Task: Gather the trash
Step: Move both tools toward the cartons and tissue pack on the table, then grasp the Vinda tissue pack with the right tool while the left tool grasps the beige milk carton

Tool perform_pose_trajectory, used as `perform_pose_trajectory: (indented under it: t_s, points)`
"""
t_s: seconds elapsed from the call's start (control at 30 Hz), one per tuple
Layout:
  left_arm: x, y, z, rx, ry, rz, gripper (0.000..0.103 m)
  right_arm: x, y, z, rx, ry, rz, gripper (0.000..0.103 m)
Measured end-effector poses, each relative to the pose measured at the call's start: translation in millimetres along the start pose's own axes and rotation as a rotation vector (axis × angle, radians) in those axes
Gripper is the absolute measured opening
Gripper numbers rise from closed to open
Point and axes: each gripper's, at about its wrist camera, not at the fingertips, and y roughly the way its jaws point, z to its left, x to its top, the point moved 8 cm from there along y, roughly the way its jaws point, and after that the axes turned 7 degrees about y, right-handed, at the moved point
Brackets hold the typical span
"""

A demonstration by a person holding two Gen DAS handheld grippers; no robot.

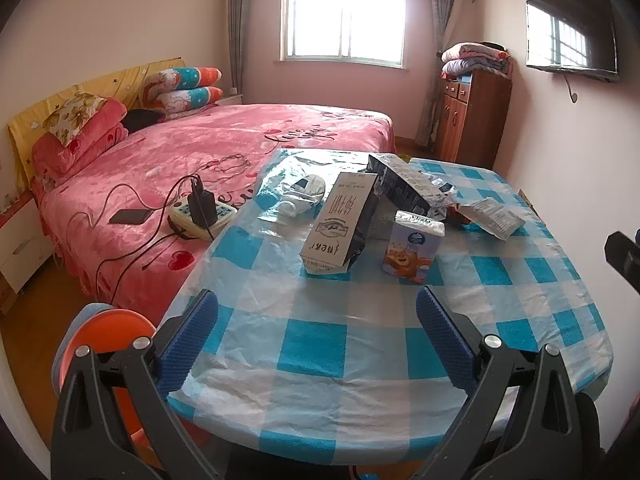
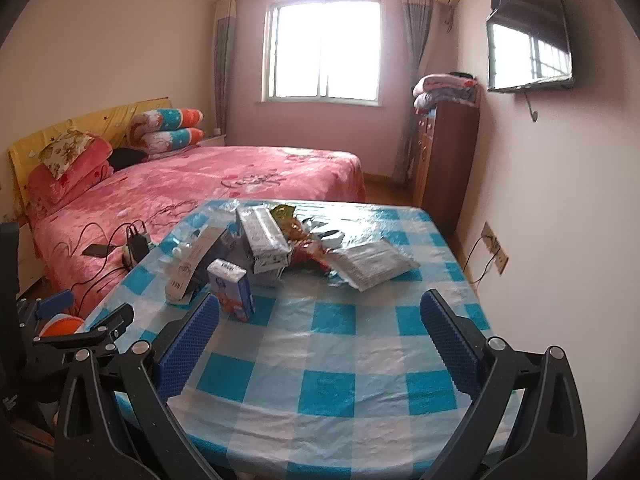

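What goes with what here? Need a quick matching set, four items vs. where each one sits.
Things:
1. power strip
2. small carton with a bear print
3. folded blankets
4. TV

Places:
A. on top of the wooden cabinet
B. mounted on the wall
C. on the pink bed
D. standing on the checked table

Pairs: 1-C, 2-D, 3-A, 4-B
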Motion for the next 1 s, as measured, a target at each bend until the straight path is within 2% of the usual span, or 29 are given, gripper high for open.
perform_pose_trajectory:
  t_s: [0.27, 0.43, 0.53, 0.57, 0.63, 1.0]
  points:
    - [-14.3, 17.1, 7.7, -0.032, -0.013, 0.053, 0.100, -18.5, 27.3, 3.4, 0.114, 0.036, 0.089, 0.099]
    - [-20.1, 32.2, 17.3, -0.088, -0.044, 0.085, 0.099, -28.7, 51.0, 14.7, 0.234, 0.064, 0.155, 0.097]
    - [-12.6, 40.7, 19.6, -0.165, -0.069, 0.083, 0.099, -31.9, 66.5, 25.9, 0.293, 0.063, 0.187, 0.092]
    - [-8.1, 44.9, 20.0, -0.185, -0.067, 0.077, 0.099, -33.0, 72.3, 29.6, 0.308, 0.062, 0.201, 0.082]
    - [-0.8, 54.1, 19.0, -0.206, -0.052, 0.074, 0.100, -35.6, 87.8, 36.7, 0.336, 0.064, 0.235, 0.076]
    - [32.9, 138.3, -3.5, -0.375, 0.053, 0.107, 0.099, -33.1, 153.7, 57.5, 0.468, 0.091, 0.341, 0.074]
